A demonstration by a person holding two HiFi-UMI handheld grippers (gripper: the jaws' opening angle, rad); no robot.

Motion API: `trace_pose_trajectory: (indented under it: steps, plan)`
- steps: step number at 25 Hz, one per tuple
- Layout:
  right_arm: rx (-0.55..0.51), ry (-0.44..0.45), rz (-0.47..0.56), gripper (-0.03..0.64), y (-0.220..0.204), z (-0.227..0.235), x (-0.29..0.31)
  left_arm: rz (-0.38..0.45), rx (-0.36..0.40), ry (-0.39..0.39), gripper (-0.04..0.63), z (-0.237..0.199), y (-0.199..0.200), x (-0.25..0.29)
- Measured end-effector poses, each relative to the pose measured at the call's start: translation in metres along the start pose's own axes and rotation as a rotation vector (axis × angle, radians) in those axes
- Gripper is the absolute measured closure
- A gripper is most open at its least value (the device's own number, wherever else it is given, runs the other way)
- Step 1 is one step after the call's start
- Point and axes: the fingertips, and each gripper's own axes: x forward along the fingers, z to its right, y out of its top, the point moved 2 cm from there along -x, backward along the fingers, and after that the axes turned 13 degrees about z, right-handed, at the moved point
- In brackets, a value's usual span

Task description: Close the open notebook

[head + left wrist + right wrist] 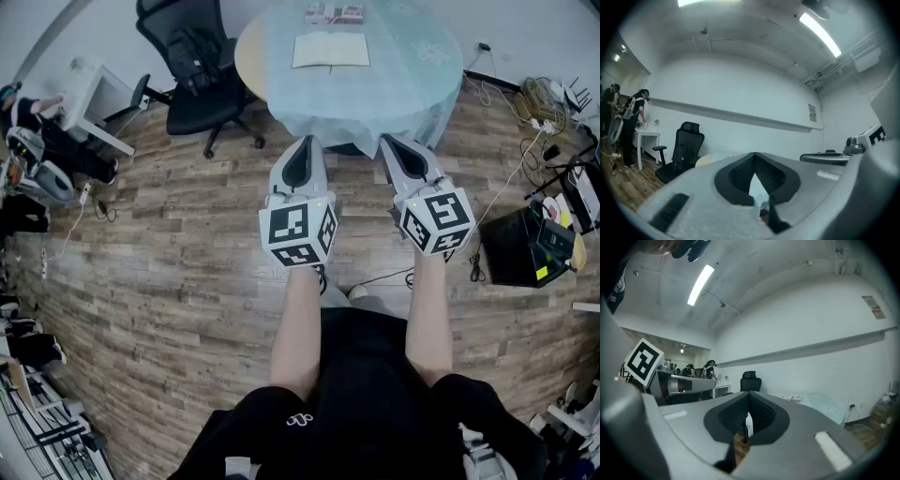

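Wood flooring [187, 244] spreads below you in the head view. The open notebook [330, 50] lies flat on the round table [412, 94] ahead, near a black office chair [199, 70]. Your left gripper [305, 142] and right gripper [392, 141] point toward the table, well short of the notebook. Your left gripper view shows its jaws meeting at the tips, nothing between them. Your right gripper view shows the same: jaws together, empty.

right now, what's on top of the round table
A pale blue tablecloth, with the open notebook and some small packets lying on it. Anything under the cloth is hidden.
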Motion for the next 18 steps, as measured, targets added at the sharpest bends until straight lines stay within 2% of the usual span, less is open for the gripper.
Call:
trace_pose_trajectory:
  steps: [4, 9, 14, 18]
  plan:
    - [-0.015, 0.027, 0.003, 0.606, 0.005, 0.001, 0.002, 0.006, -0.025, 0.005, 0.594, 0.003, -0.001, 0.006]
    - [0.013, -0.035, 0.037, 0.606, 0.014, 0.029, 0.005, 0.009, -0.037, 0.013, 0.594, 0.003, 0.0, 0.015]
    - [0.025, -0.015, 0.026, 0.606, -0.003, 0.029, 0.027, 0.004, -0.049, 0.085, 0.594, -0.034, -0.01, 0.021]
    - [0.022, 0.019, 0.01, 0.606, -0.023, 0.031, 0.061, -0.006, -0.049, 0.114, 0.594, -0.06, -0.027, 0.035]
